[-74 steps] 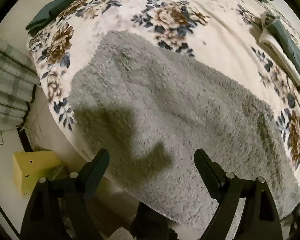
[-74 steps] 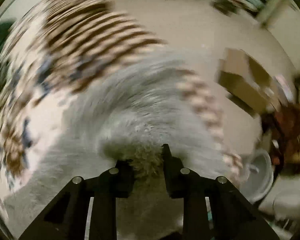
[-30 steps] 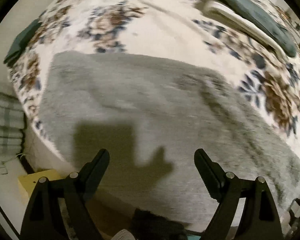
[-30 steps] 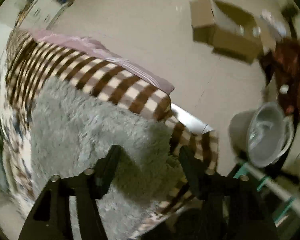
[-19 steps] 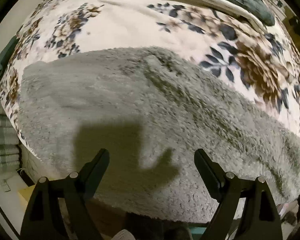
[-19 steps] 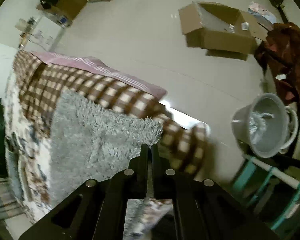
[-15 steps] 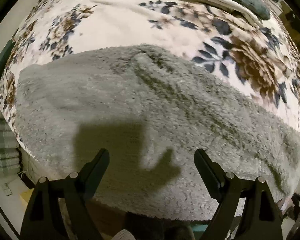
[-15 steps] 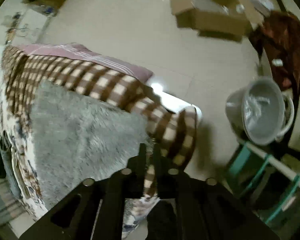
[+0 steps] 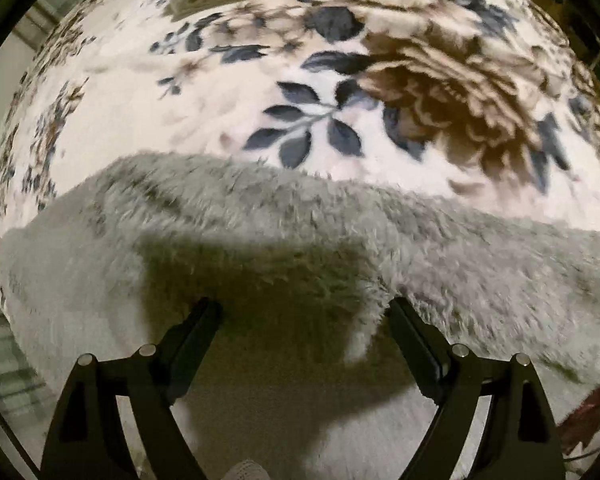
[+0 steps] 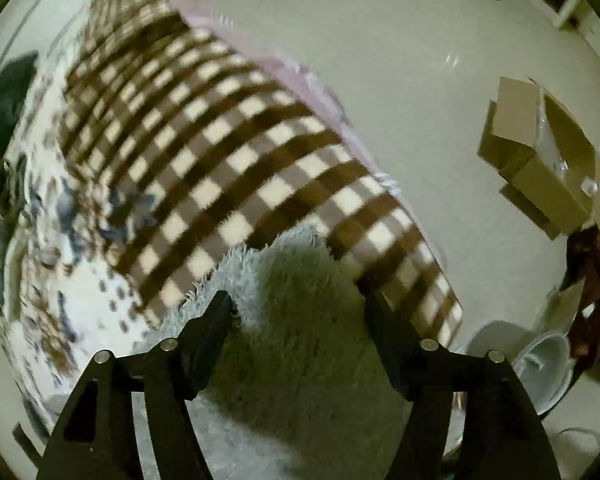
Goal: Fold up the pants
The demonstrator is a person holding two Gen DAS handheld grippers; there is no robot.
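Pants [image 9: 260,240], one grey fluffy pair, lie under two spread tools: left tool [image 9: 304,312], right tool [image 10: 298,304].

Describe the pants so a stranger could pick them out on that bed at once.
Start at the bed's floral blanket, cream with brown blooms and navy leaves. The pants lie along its near edge, a plain grey shaggy fleece, the only unpatterned fabric beside the florals and the brown checked blanket.

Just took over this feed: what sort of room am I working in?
Most likely a bedroom at home: the fluffy grey pants lie on a bed with a floral blanket and a brown checked cover, with an open cardboard box on the floor.
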